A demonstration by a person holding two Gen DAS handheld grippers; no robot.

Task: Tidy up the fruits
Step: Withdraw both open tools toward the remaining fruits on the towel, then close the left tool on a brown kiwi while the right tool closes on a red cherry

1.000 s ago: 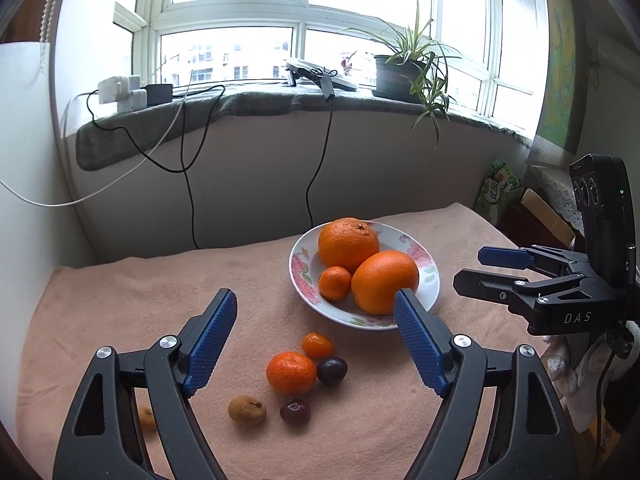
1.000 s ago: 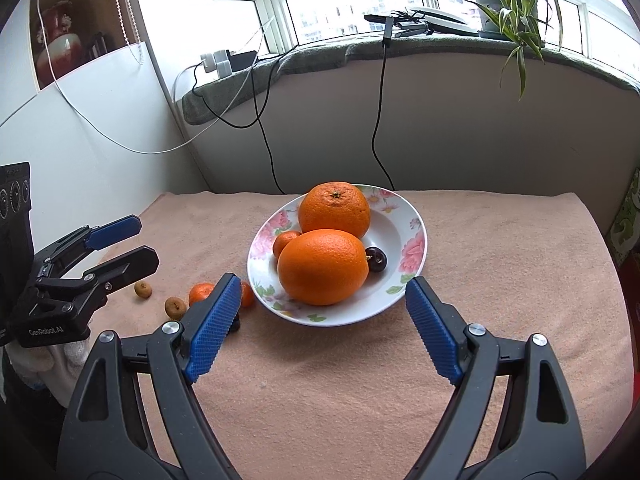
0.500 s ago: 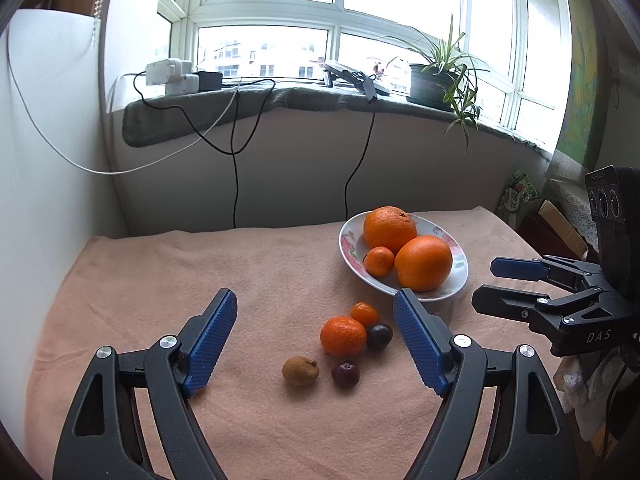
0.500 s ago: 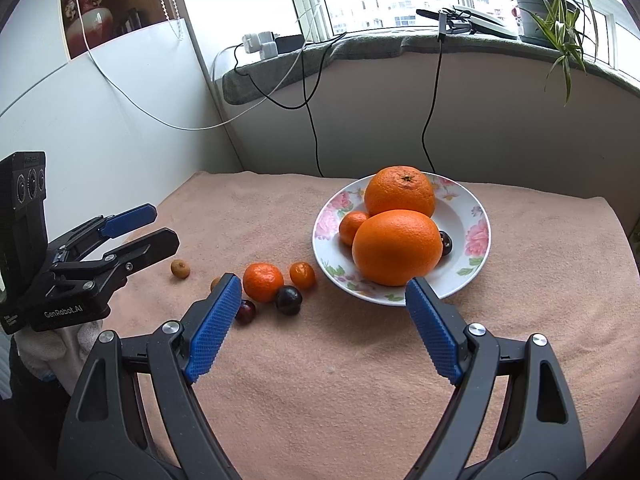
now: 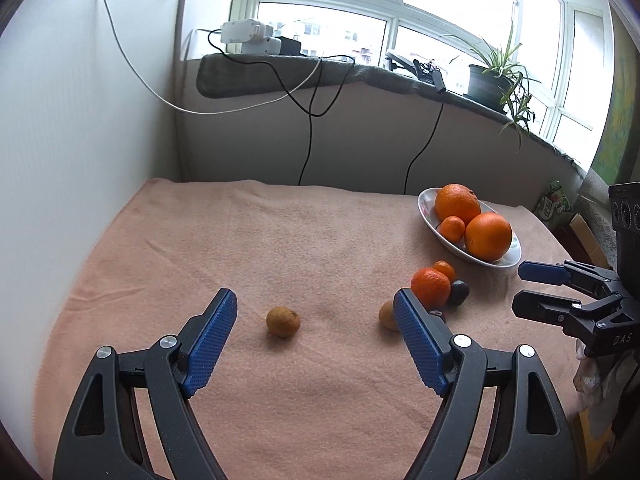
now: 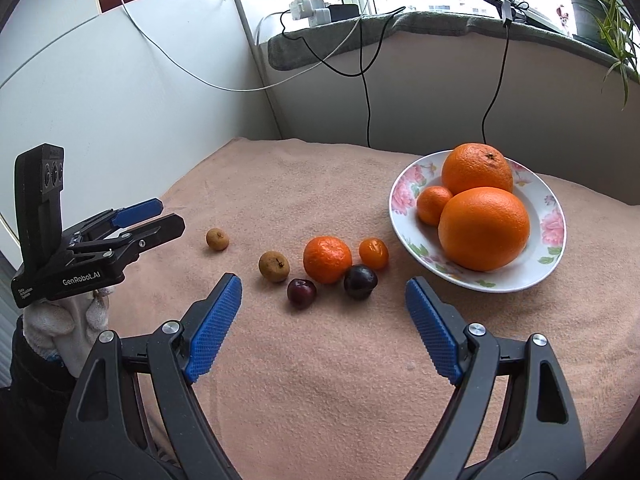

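Observation:
A flowered white plate [image 6: 554, 236] holds two big oranges [image 6: 483, 227] and a small mandarin [image 6: 433, 205]; the plate also shows in the left wrist view [image 5: 512, 258]. On the pink cloth lie a mandarin [image 6: 327, 259], a kumquat [image 6: 373, 253], a dark plum [image 6: 360, 281], a cherry [image 6: 301, 291] and two brown longans [image 6: 273, 266] [image 6: 217, 239]. My left gripper [image 5: 316, 340] is open, with one longan [image 5: 283, 321] just ahead between its fingers. My right gripper [image 6: 322, 320] is open and empty, just short of the cherry and plum.
A white wall panel [image 5: 80, 120] borders the cloth on the left. Black cables [image 6: 366, 80] hang from the grey windowsill [image 6: 400, 28]. A potted plant [image 5: 494, 80] stands on the sill. The cloth's right edge drops off beside boxes [image 5: 584, 232].
Both grippers have swung left. The plate has slid to the right in both views, and the left gripper now faces the lone longan. Both stay open.

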